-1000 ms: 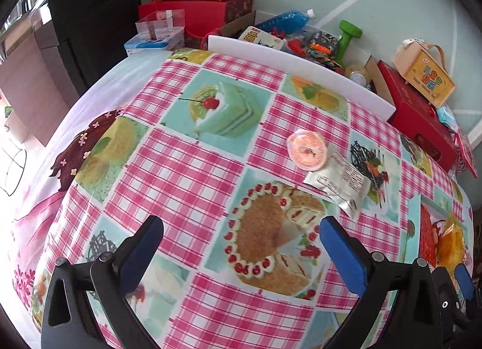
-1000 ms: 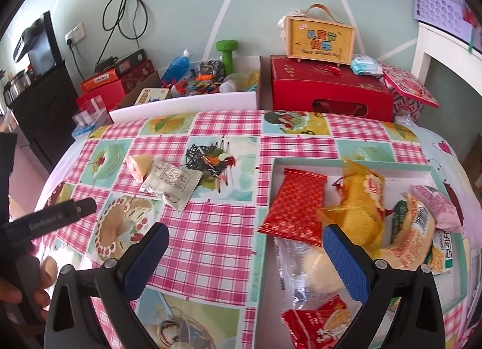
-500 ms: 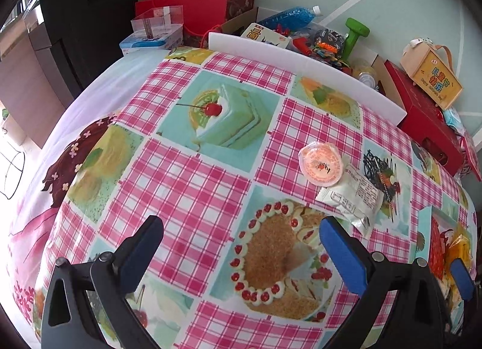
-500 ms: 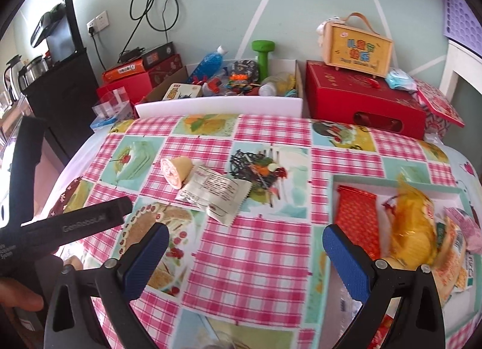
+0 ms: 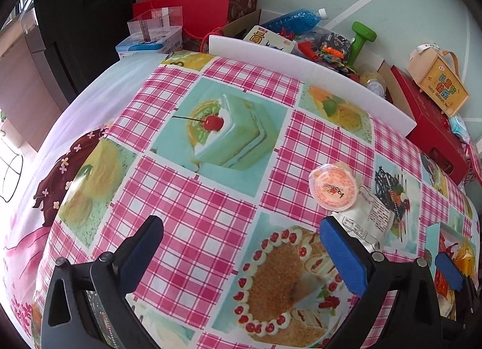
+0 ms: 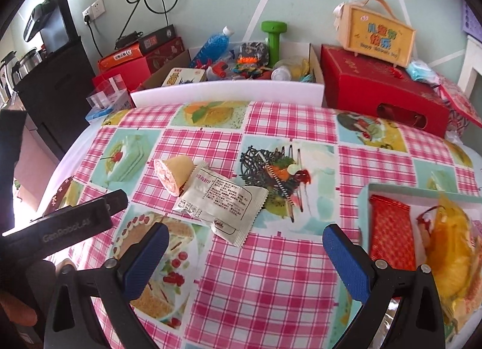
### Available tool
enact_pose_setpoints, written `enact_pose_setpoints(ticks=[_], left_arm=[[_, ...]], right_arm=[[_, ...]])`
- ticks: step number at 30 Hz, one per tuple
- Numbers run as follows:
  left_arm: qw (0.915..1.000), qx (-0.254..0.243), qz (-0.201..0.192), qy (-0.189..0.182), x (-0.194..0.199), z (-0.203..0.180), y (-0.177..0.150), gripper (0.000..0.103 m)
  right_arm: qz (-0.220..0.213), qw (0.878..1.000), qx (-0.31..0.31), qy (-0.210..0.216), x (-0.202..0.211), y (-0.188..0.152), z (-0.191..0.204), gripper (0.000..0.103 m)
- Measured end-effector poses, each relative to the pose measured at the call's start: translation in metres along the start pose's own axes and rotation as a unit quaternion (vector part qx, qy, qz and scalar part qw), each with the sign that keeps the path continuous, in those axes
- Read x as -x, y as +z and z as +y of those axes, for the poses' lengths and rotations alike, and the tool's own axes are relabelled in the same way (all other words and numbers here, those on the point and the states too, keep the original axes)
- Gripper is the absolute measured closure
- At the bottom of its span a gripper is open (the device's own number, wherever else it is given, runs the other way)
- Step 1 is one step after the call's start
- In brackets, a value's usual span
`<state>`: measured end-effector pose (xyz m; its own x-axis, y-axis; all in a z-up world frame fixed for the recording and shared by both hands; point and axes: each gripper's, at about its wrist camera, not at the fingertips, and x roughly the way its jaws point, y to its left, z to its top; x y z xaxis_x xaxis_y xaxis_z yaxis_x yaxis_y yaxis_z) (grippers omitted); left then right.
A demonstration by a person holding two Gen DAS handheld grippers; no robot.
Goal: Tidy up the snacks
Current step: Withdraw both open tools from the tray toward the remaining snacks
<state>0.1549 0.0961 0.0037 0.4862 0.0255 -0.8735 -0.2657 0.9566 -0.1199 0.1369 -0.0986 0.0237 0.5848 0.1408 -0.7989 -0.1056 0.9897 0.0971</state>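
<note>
An orange jelly cup (image 5: pixel 333 188) (image 6: pixel 174 173) lies on its side on the checked tablecloth, touching a white snack packet (image 5: pixel 368 216) (image 6: pixel 221 205). My left gripper (image 5: pixel 241 249) is open and empty, its right finger (image 5: pixel 342 254) just short of the packet. My right gripper (image 6: pixel 242 254) is open and empty too, hovering in front of the packet. At the right, a teal tray (image 6: pixel 391 188) holds a red packet (image 6: pixel 391 232) and a yellow bag (image 6: pixel 453 255). The left gripper's body (image 6: pixel 64 228) shows at the left of the right wrist view.
Behind the table stand a white-fronted box of toys (image 6: pixel 229 91), red gift boxes (image 6: pixel 382 93), a yellow case (image 6: pixel 378 34) and a green dumbbell (image 6: pixel 273 37). A black cabinet (image 5: pixel 87 17) is at the far left. The table edge curves down on the left.
Both grippers have moved closer to the jelly cup and white packet. The right gripper swung left, so the tray slid toward the right edge of its view. Both stay open.
</note>
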Motion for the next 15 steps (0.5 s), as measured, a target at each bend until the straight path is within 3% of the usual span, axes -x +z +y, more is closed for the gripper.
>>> enact_pose_setpoints(ticks=[8, 15], left_arm=[[0.9999, -0.001, 0.012, -0.003, -0.013, -0.001, 0.0, 0.0], [0.9997, 0.008, 0.021, -0.007, -0.019, 0.003, 0.001, 0.0]], right_arm=[[0.044, 0.999, 0.018, 0.01, -0.037, 0.001, 0.003, 0.0], [0.075, 0.995, 0.059, -0.013, -0.069, 0.002, 0.012, 0.0]])
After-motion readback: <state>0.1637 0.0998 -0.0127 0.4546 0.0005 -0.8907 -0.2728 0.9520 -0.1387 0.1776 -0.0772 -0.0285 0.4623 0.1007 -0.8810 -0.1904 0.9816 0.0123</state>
